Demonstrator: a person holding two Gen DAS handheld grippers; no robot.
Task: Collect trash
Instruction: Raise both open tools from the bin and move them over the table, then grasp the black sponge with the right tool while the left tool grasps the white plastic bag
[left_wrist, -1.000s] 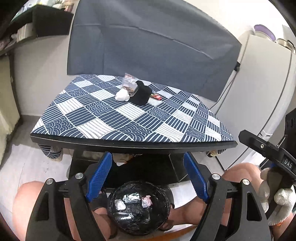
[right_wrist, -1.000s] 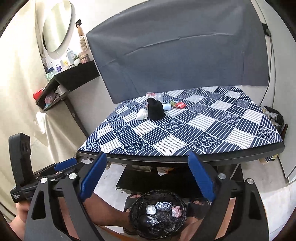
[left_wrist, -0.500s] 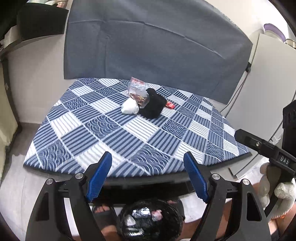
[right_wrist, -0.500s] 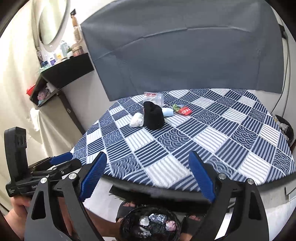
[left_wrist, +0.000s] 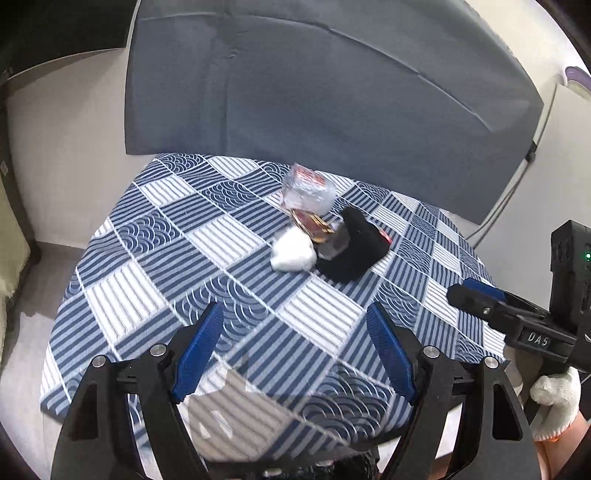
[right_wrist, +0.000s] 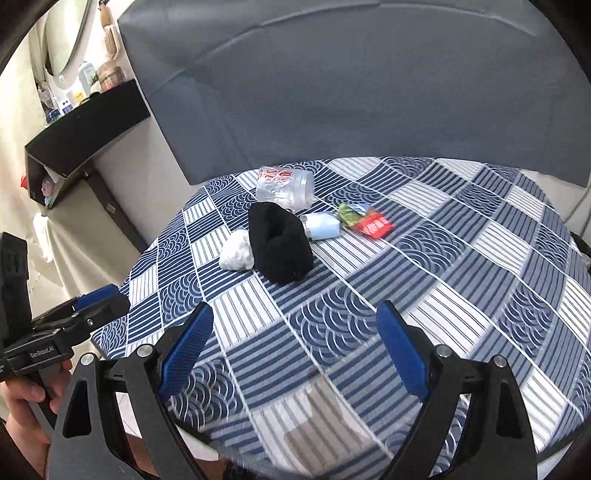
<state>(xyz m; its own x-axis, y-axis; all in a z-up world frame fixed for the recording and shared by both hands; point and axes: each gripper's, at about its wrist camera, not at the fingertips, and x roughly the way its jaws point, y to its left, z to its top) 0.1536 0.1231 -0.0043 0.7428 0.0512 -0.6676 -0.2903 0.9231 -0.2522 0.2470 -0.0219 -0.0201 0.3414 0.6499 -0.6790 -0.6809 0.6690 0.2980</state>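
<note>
reaching step, it seems: left gripper (left_wrist: 291, 350) and right gripper (right_wrist: 295, 350) hang spread and empty, well short of the black sock (right_wrist: 279, 245). the tissue wad (right_wrist: 237, 253) touches the sock's left side; next, pick one piece.

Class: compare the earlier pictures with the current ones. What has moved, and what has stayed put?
Both grippers, left gripper and right gripper, advanced from below the table edge to over the tablecloth, jaws open and empty. The black cloth, white wad, clear cup and wrappers stayed put.
</note>
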